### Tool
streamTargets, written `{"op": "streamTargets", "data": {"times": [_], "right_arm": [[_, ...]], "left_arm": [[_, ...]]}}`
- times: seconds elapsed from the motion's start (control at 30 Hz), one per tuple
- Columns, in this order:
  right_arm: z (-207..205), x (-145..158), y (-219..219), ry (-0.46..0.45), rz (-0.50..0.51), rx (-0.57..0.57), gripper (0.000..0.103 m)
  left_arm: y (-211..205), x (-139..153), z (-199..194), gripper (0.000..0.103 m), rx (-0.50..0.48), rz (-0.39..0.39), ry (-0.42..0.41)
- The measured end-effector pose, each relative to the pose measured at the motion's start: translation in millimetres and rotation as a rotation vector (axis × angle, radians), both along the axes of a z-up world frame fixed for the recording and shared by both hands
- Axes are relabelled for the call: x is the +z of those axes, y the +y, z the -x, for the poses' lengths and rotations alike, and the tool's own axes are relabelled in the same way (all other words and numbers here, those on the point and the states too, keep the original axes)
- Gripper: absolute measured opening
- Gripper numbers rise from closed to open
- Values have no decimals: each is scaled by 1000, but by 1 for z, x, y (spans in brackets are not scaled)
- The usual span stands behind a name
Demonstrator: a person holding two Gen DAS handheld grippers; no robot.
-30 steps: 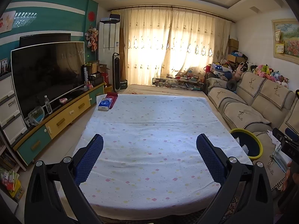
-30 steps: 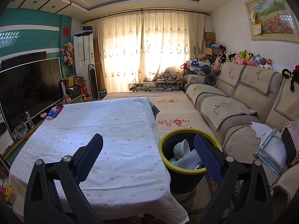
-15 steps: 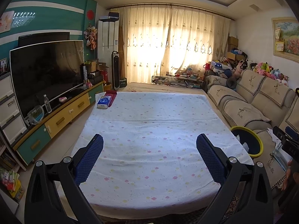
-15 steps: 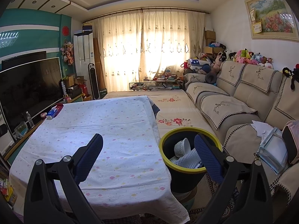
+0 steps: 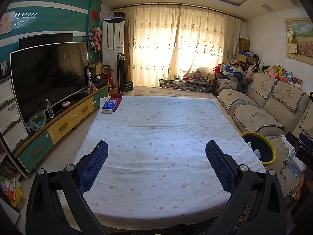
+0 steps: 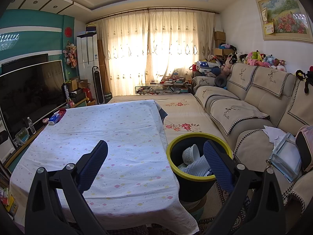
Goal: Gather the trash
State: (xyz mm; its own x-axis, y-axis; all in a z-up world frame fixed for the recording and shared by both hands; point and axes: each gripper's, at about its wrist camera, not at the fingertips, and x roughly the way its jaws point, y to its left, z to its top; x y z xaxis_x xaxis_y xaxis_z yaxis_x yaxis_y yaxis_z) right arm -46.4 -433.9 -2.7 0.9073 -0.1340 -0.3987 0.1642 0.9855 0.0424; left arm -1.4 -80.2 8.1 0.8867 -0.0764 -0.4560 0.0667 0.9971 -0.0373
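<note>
Sitting beside right tongs [image 6: 155, 154], trash bin [image 6: 192, 178]

Backlit glare through curtains [image 5: 182, 47], dim foreground, strong fisheye edge warping.

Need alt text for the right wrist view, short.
Open, empty right tongs point over a table draped in a dotted white cloth, toward a yellow-rimmed black bin beside it holding a white cup and crumpled paper. Beyond are a beige sofa, a TV and sunlit curtains.
</note>
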Motion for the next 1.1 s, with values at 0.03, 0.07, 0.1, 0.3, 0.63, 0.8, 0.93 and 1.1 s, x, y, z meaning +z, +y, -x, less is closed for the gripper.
{"op": "streamTargets", "data": {"times": [0.03,0.07,0.1,0.3,0.63,0.8,0.93,1.1], "right_arm": [[0,-1,0,1,0,0,93],[0,0,0,1,0,1,93],[0,-1,0,1,0,1,93],[0,-5,2,6,-2,0,93],[-1,-3,1,7,-2,0,93],[-2,-11,4,18,-3,0,93],[-12,-15,7,31,2,14,93],[-47,-12,19,62,20,96,96]], "left_arm": [[0,0,0,98,0,0,0],[0,0,0,98,1,0,0],[0,0,0,98,0,0,0],[0,-1,0,98,7,-2,-3],[0,-5,-3,98,4,5,10],[-2,-9,-7,98,-17,21,23],[2,-16,-22,98,-27,54,70],[18,-30,-78,98,1,85,130]]}}
